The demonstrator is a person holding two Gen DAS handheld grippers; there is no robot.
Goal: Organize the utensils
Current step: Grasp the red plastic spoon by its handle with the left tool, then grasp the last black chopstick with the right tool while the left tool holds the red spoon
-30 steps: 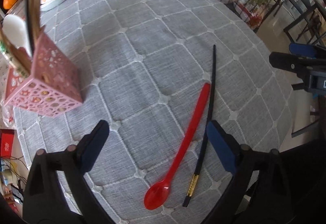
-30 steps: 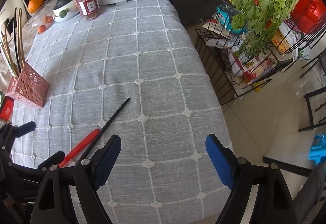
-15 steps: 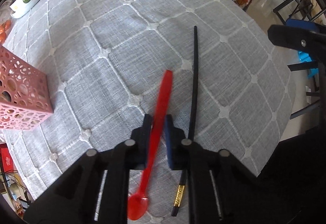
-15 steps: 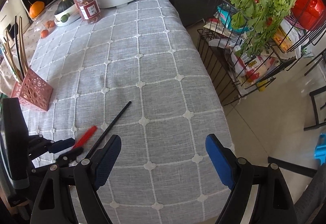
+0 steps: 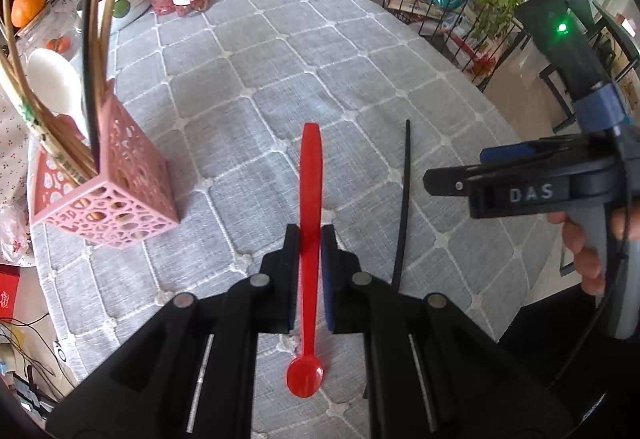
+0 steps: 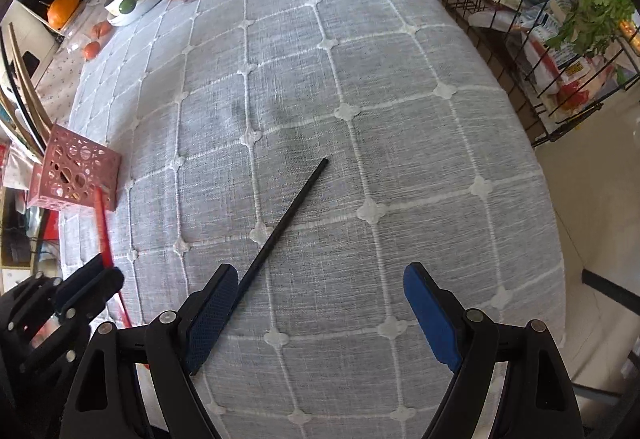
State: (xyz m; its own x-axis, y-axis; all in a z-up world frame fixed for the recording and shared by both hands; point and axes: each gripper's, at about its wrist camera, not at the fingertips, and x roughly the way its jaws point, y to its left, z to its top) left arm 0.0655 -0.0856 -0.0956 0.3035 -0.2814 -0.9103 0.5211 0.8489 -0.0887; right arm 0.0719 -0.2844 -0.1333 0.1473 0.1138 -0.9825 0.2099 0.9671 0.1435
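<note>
- Left gripper (image 5: 310, 239): its two pads are clamped on the handle of the red spoon (image 5: 310, 199), about midway along its length. The bowl end hangs nearest the camera and the flat handle tip points away, toward the far side of the table. The spoon looks to be clear of the cloth, though contact at the bowl cannot be ruled out.
- Red spoon, condition: slim, glossy plastic, small round bowl, straight flat handle; no damage visible.
- Right gripper (image 6: 316, 315): fingers wide apart, nothing between them. It hangs over the cloth with its left pad just beside the near end of the black chopstick (image 6: 288, 215).
- Black chopstick: lies flat on the grey checked tablecloth (image 6: 400, 79), to the right of the pink holder (image 5: 108, 195) and well apart from it. Thin, straight, matte.
- Pink holder: perforated square box standing on the cloth to the left of the spoon. It already contains several chopsticks and a white spoon (image 5: 54, 87).
- Progress, as judged: partly done. The red spoon is picked up but not yet stowed; the black chopstick is not yet gripped. Both remain to be placed in the pink holder.
</note>
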